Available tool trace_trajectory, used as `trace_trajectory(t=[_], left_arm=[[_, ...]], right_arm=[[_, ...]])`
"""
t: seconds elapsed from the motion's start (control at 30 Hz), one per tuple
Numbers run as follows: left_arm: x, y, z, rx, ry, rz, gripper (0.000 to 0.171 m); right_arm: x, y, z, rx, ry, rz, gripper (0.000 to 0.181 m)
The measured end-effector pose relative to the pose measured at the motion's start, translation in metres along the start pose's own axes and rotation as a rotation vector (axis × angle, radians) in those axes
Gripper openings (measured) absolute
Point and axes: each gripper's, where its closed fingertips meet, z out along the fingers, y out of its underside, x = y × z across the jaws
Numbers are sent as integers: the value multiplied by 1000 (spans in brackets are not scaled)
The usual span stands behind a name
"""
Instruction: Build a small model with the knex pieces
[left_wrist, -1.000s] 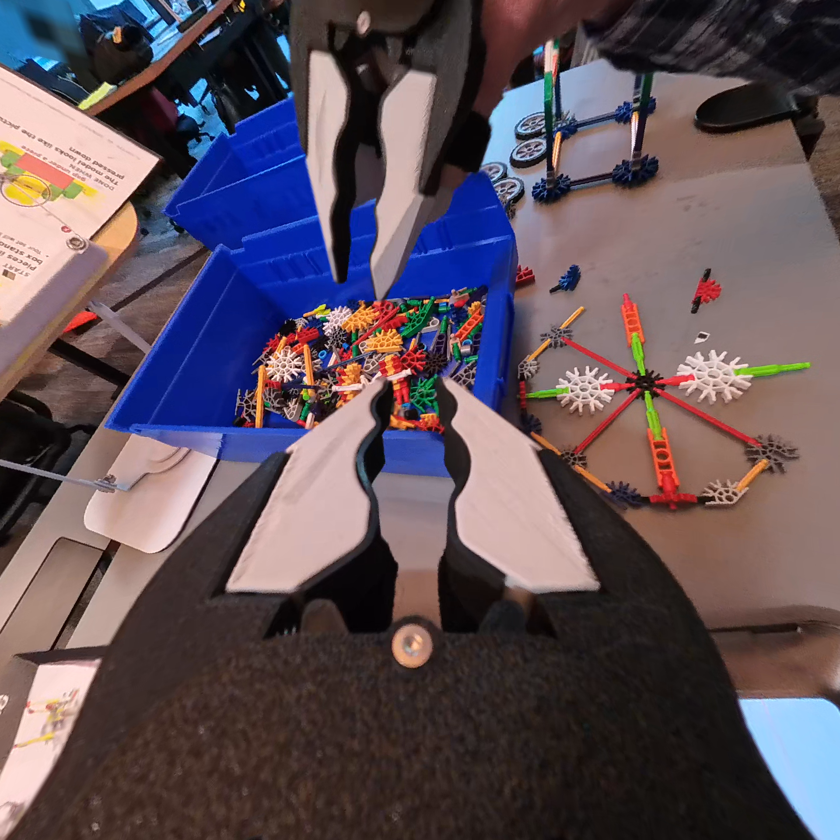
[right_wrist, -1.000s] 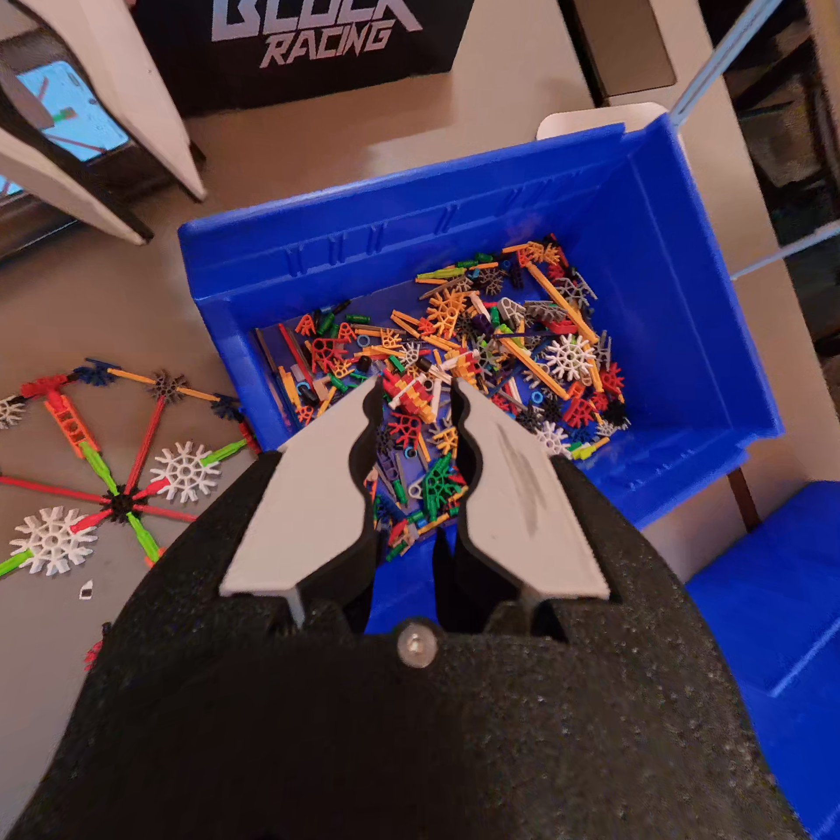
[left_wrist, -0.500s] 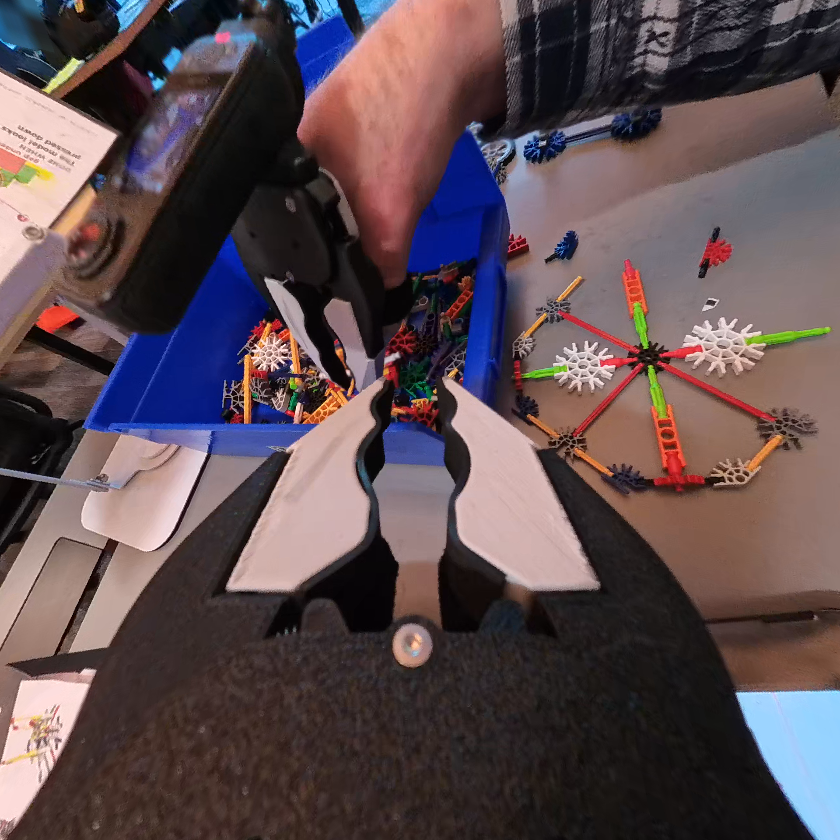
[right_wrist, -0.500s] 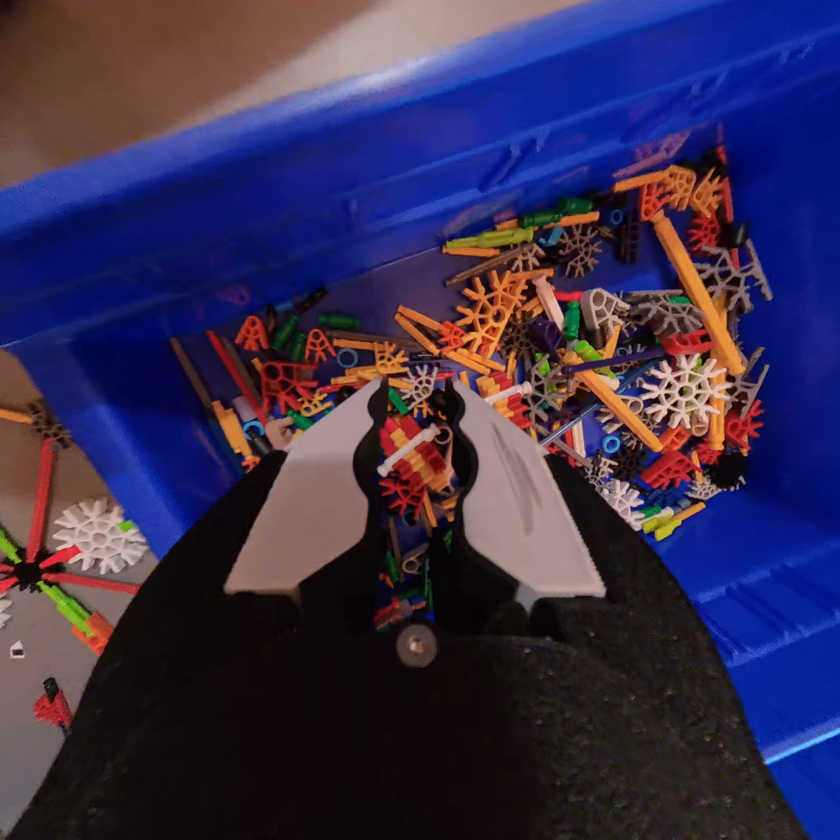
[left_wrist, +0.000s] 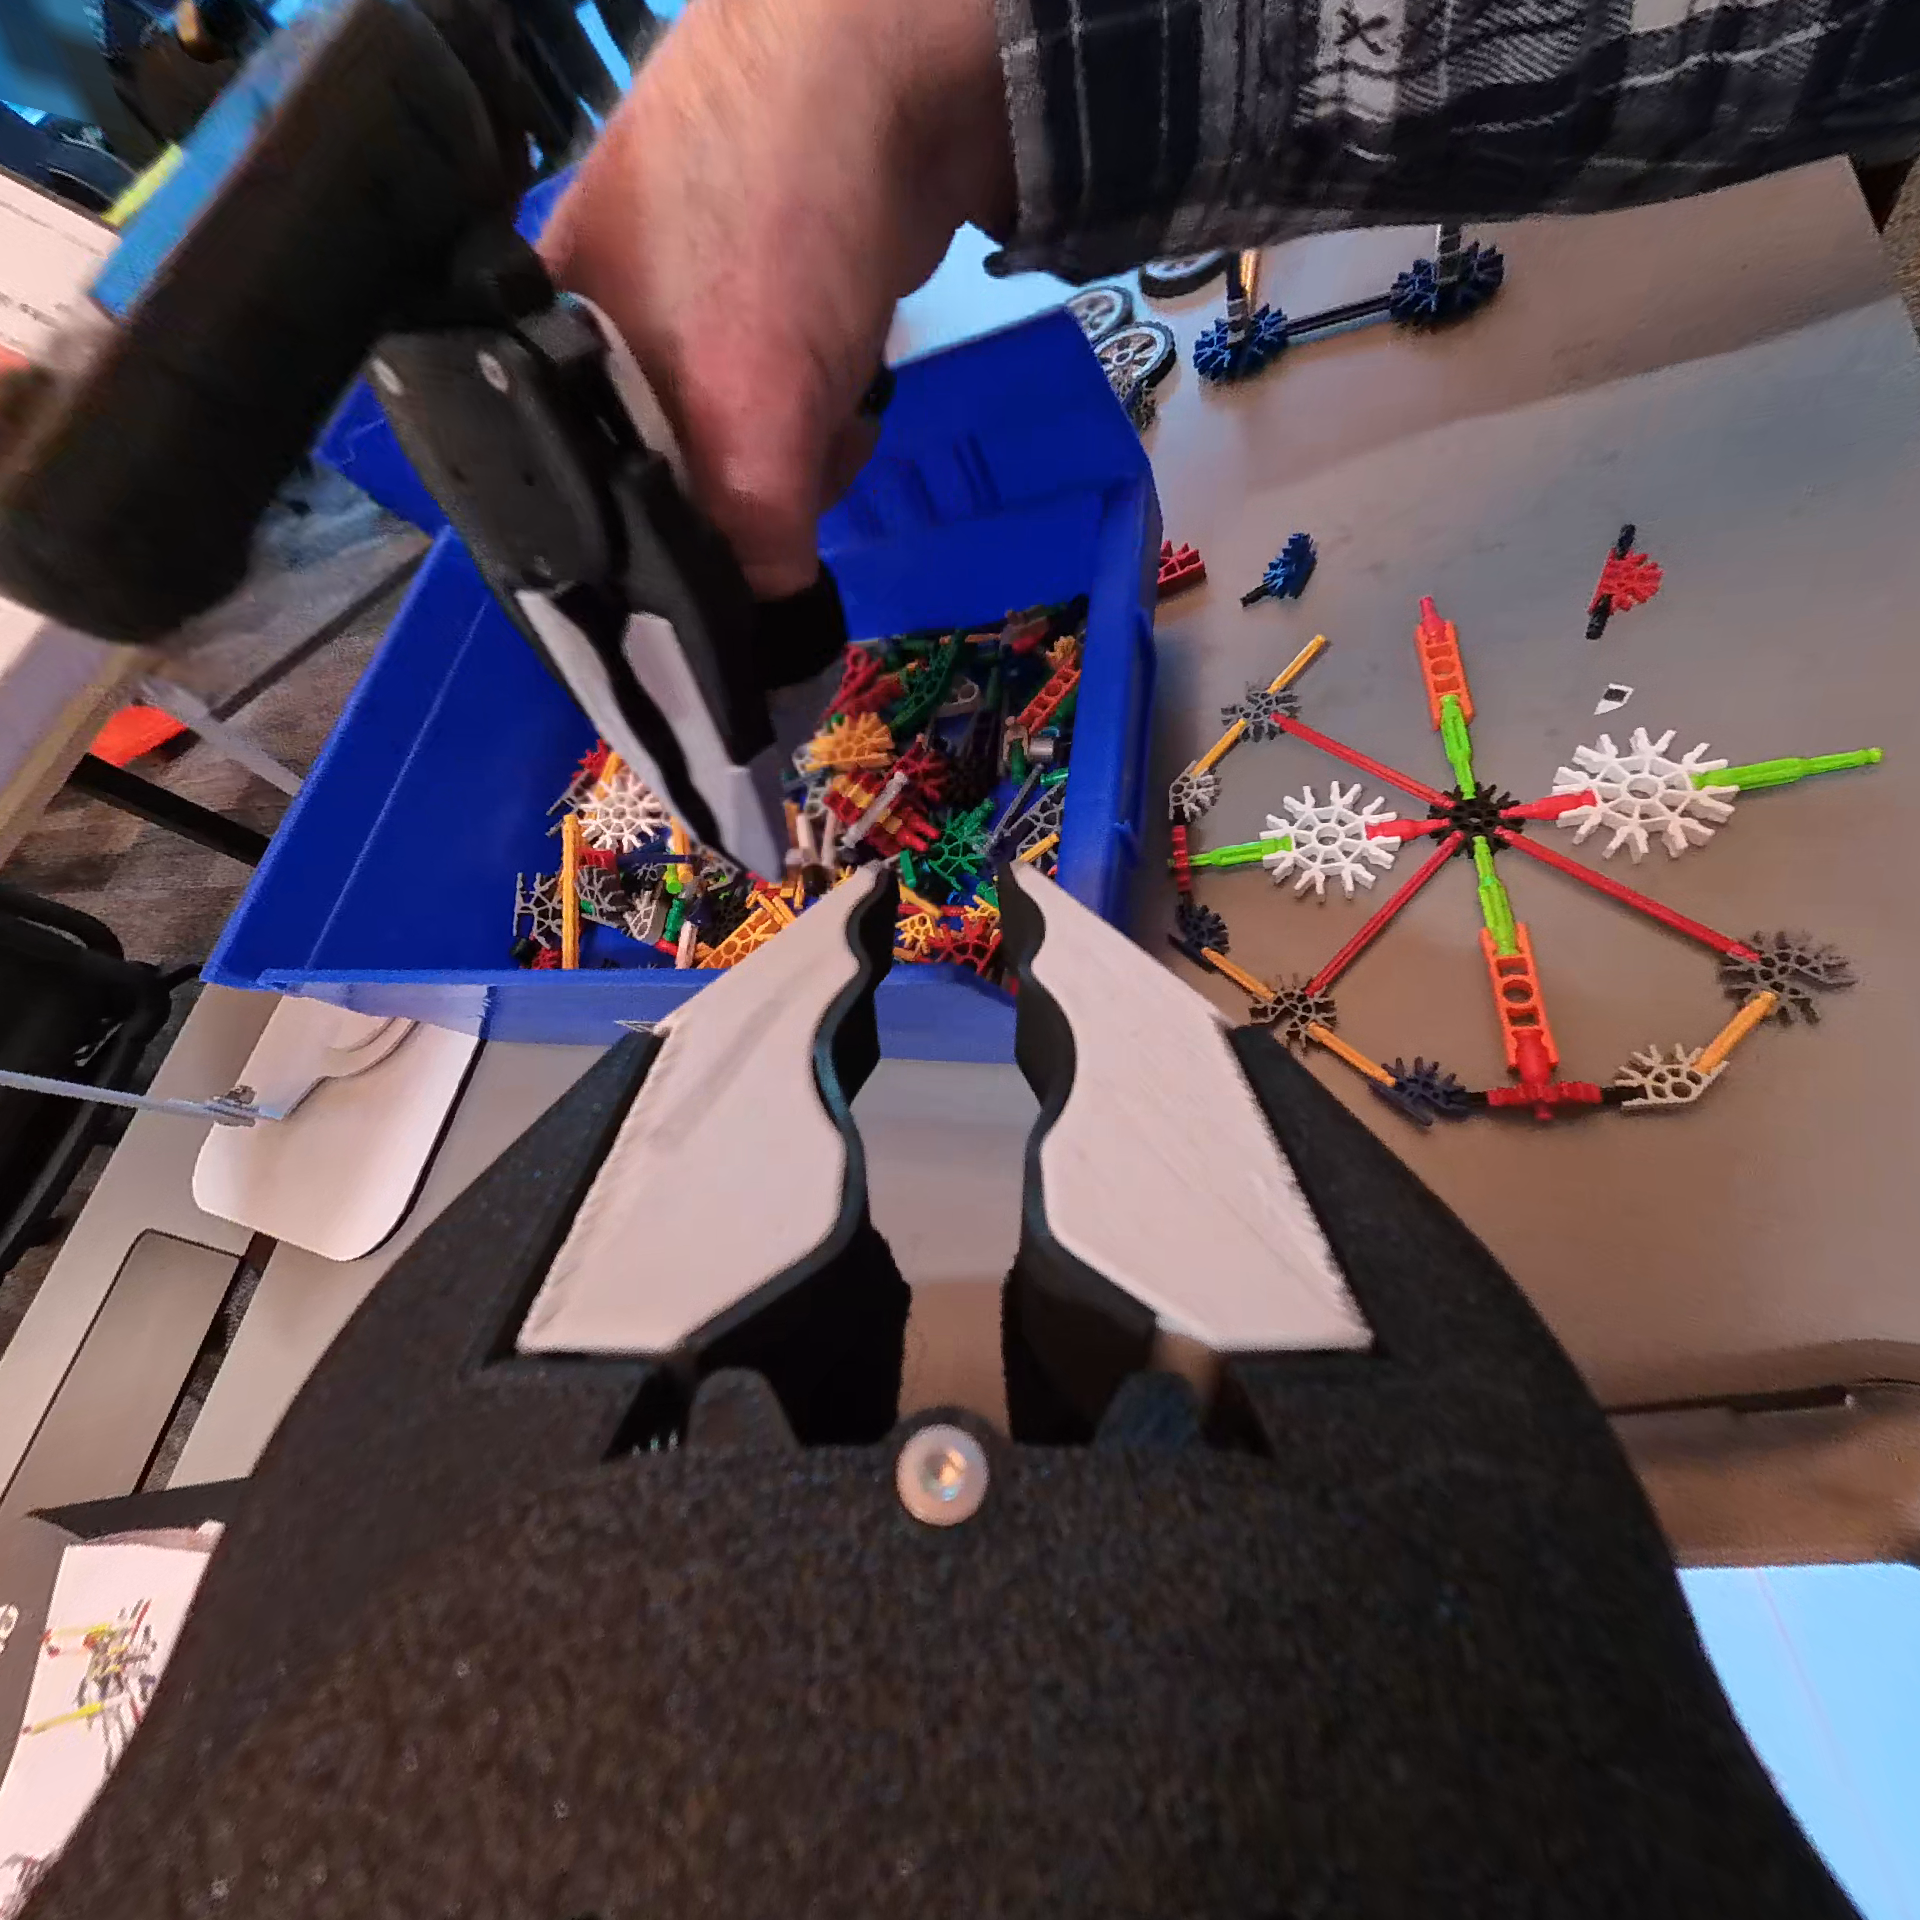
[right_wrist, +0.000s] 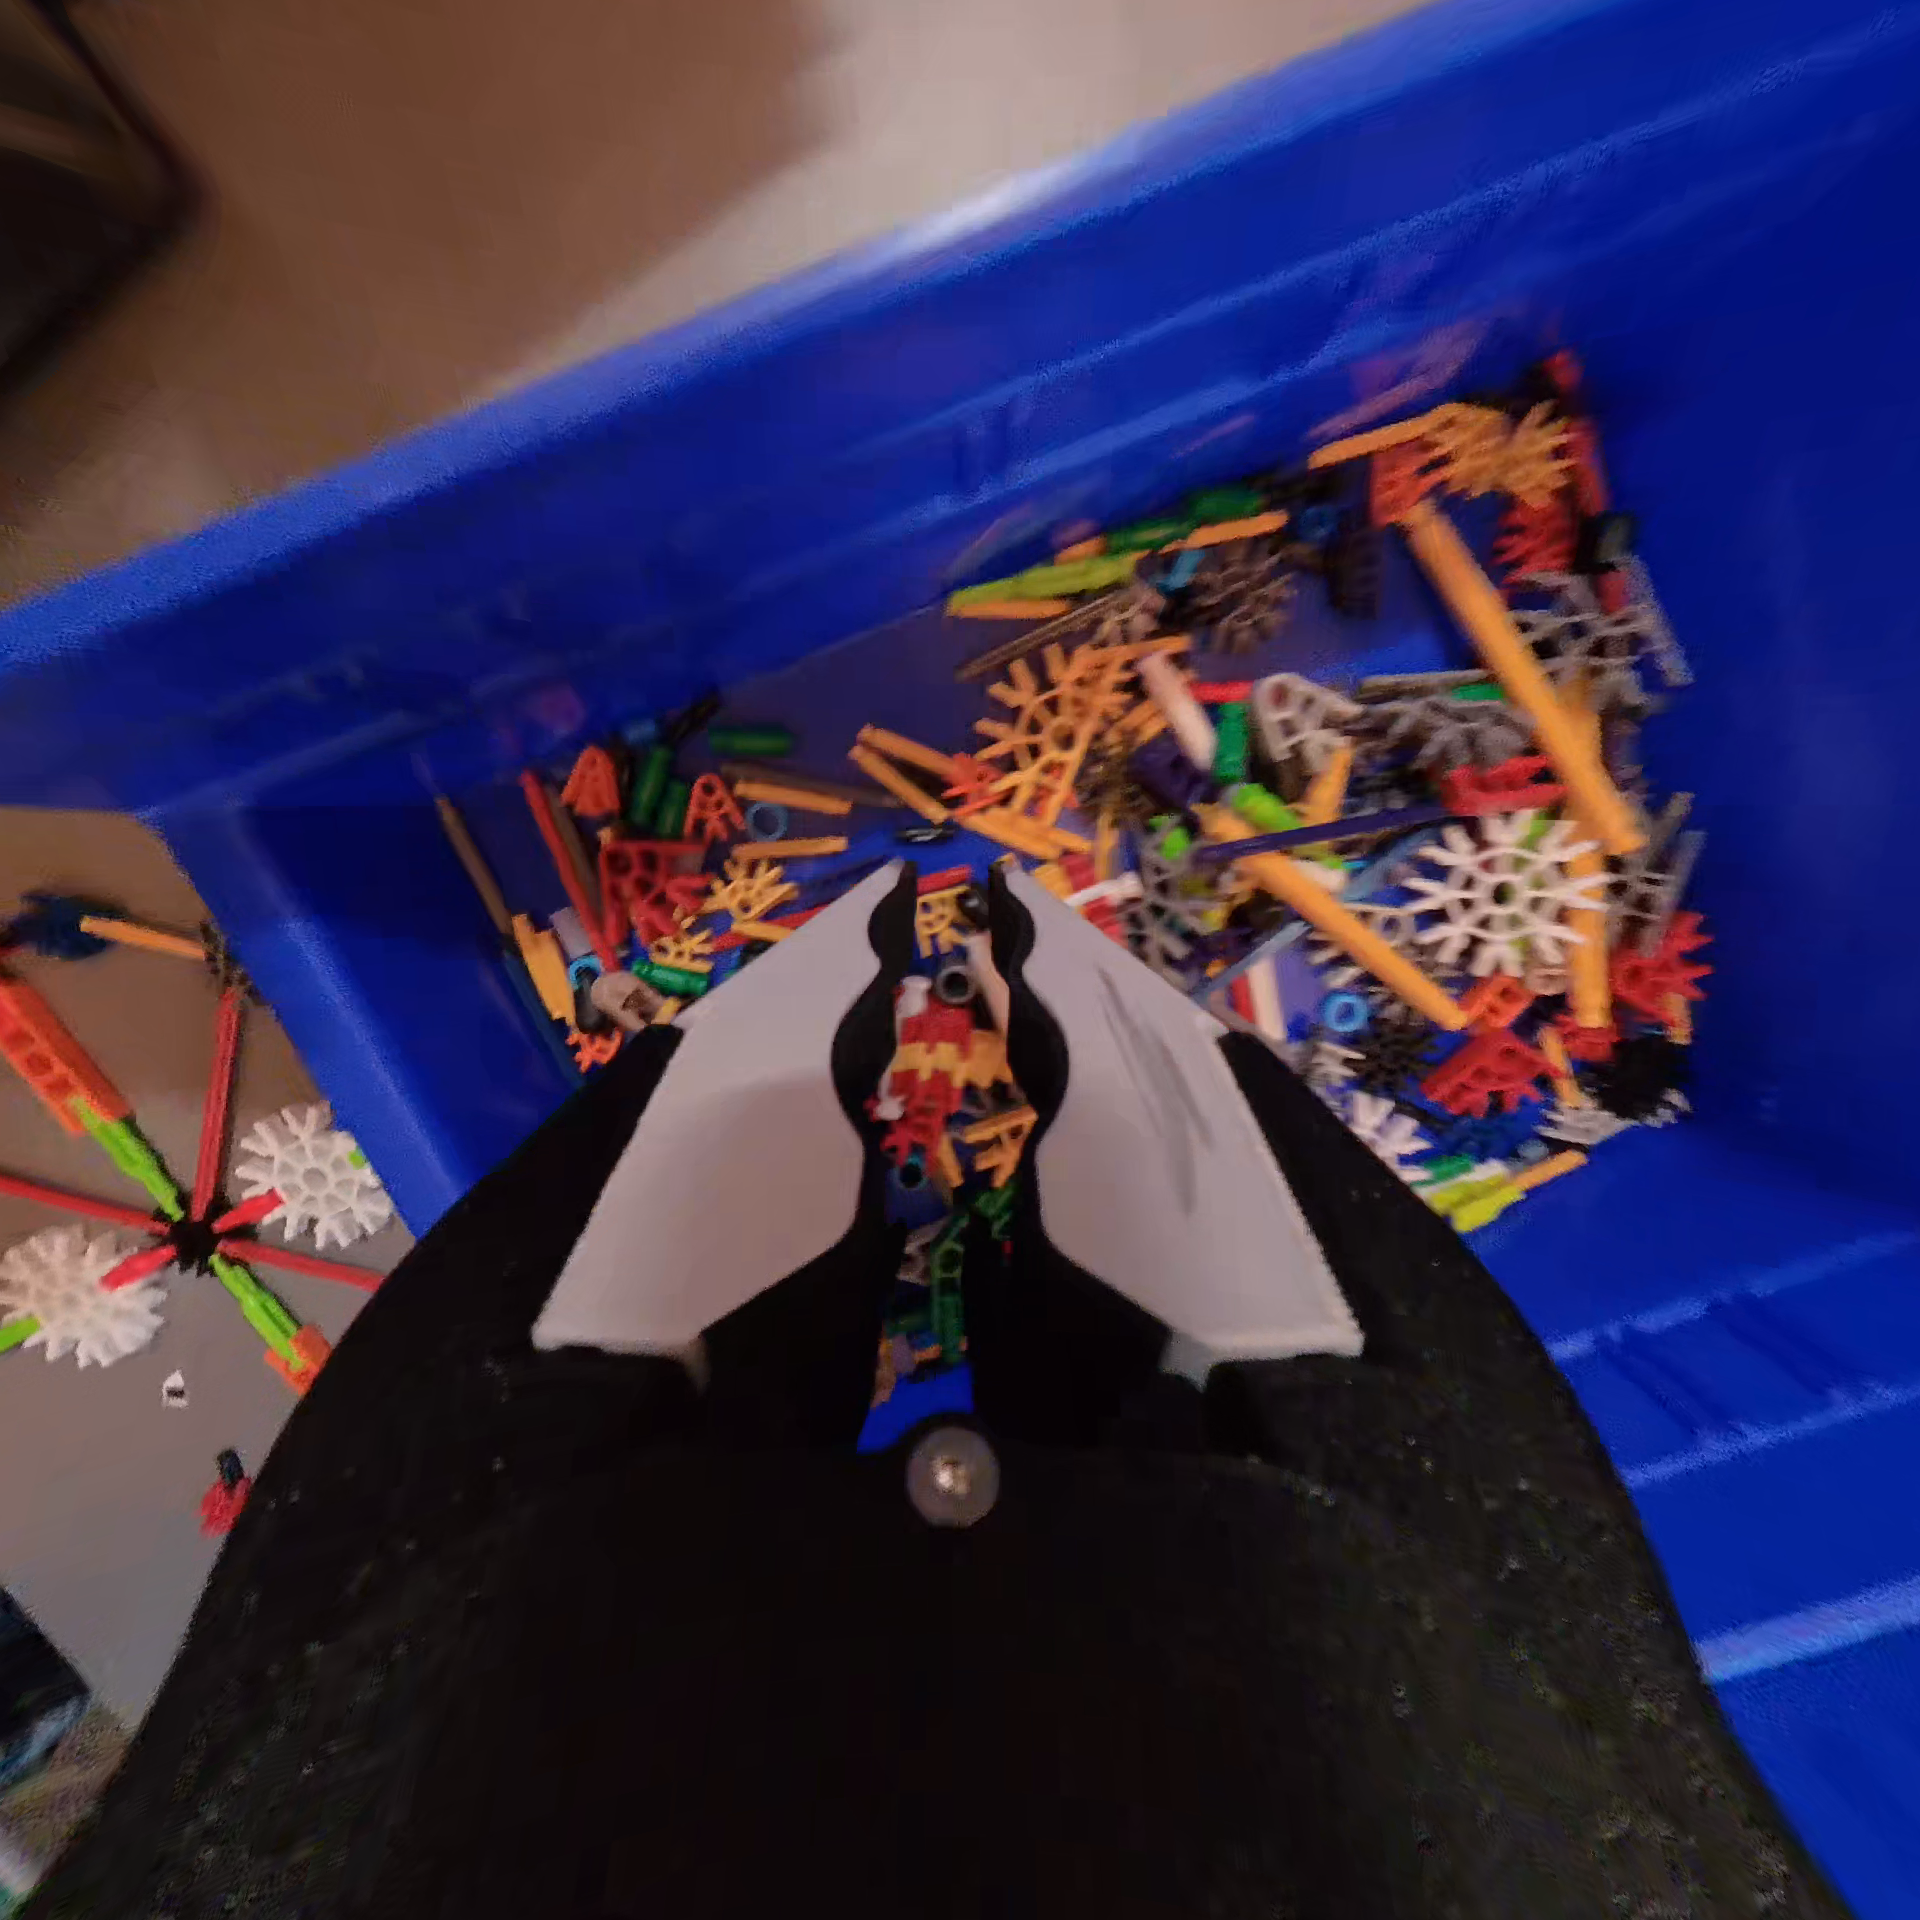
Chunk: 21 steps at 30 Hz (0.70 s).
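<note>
A blue bin (left_wrist: 582, 1013) holds a heap of small coloured rods and connectors (left_wrist: 935, 769). My left gripper (left_wrist: 948, 881) is open and empty, hovering over the table just short of the bin's near wall. My right gripper (left_wrist: 764, 847), held by a hand (left_wrist: 779, 260), reaches down into the heap. In the right wrist view the right gripper (right_wrist: 953, 878) has its jaws narrowed among the pieces (right_wrist: 1351, 831), with a red and yellow cluster (right_wrist: 935, 1039) between the fingers. The view is blurred, so any grip is unclear.
A flat wheel-shaped model (left_wrist: 1475, 816) with white snowflake connectors lies right of the bin, also in the right wrist view (right_wrist: 192, 1236). Loose pieces (left_wrist: 1283, 569) and a blue-and-black frame with wheels (left_wrist: 1340, 312) lie farther back. A white card (left_wrist: 332, 1132) sits left of the bin's front. My hands' fingertips stand some 15 cm from each other. From my left tips it is roughly 15 cm to the flat wheel-shaped model (left_wrist: 1475, 816); from my right, 20 cm. It is also in sight in the right wrist view (right_wrist: 185, 1237).
The right gripper came down from above the bin into the heap and its jaws narrowed. The left gripper stayed open in nearly the same place.
</note>
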Motion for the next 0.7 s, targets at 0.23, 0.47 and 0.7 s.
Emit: trace_trajectory(t=[0.23,0.47,0.7], left_arm=[[1,2,2,-10,4,4,19],[2,5,3,-22,3,9,19],[2,5,2,-23,4,12,19]], right_arm=[[38,-37,6,96,79,45,21],[47,-40,45,33,91,20,22],[52,-13,31,-142,176,-71,36]])
